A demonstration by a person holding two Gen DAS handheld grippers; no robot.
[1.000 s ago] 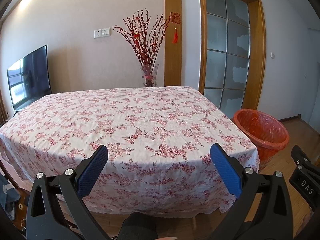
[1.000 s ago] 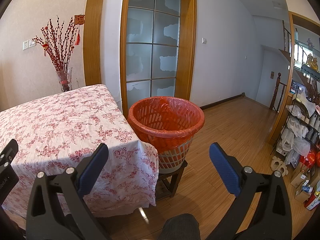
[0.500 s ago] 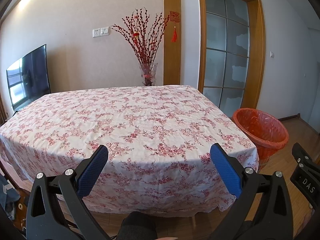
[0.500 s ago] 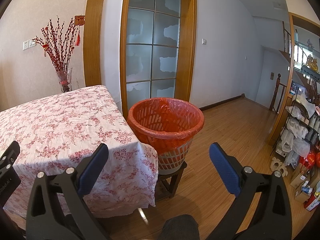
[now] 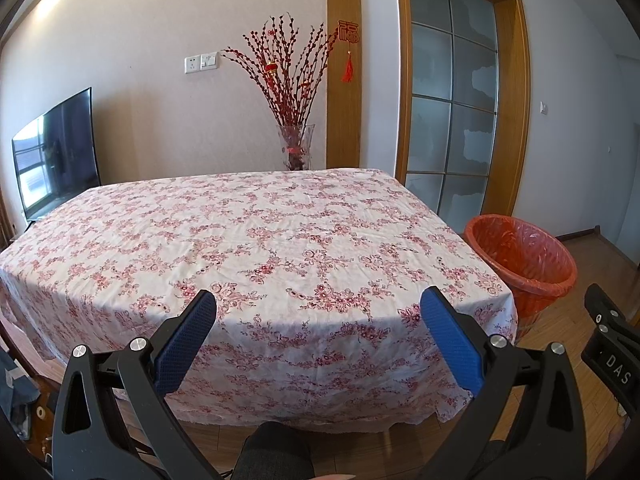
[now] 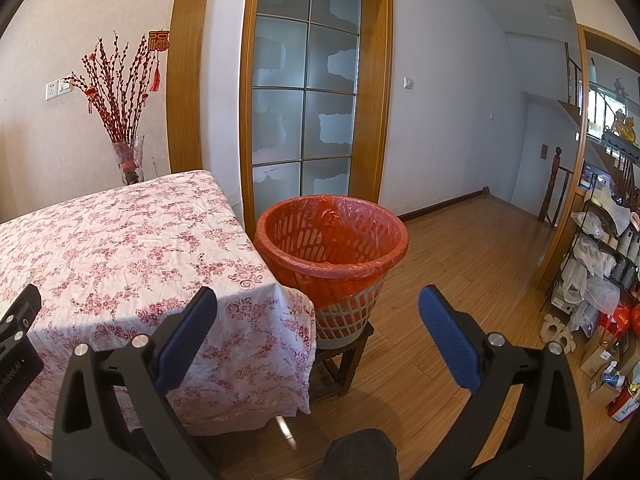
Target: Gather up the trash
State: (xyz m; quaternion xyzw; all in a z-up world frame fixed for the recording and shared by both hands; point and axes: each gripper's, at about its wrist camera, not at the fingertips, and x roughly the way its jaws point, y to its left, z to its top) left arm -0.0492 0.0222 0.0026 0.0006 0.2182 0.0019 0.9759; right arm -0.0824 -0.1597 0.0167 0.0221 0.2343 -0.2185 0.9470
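Observation:
A white bin lined with a red bag (image 6: pixel 332 240) stands on a small dark wooden stool (image 6: pixel 340 360) by the table's right corner; it shows in the left wrist view as the red bin (image 5: pixel 520 256). My left gripper (image 5: pixel 318 314) is open, held before the near edge of the floral tablecloth (image 5: pixel 248 240), nothing between its blue pads. My right gripper (image 6: pixel 318 314) is open too, pointing at the bin from a little way back. No loose trash is visible on the cloth.
A glass vase of red branches (image 5: pixel 294 120) stands behind the table's far edge. A television (image 5: pixel 56 152) is at the left. A glass-panelled door (image 6: pixel 304 92) is behind the bin. Shelves with bags and boxes (image 6: pixel 600 272) line the right side above the wooden floor (image 6: pixel 460 260).
Both views have drifted slightly; the table and bin sit a little lower and farther in frame. Both grippers stay open and empty.

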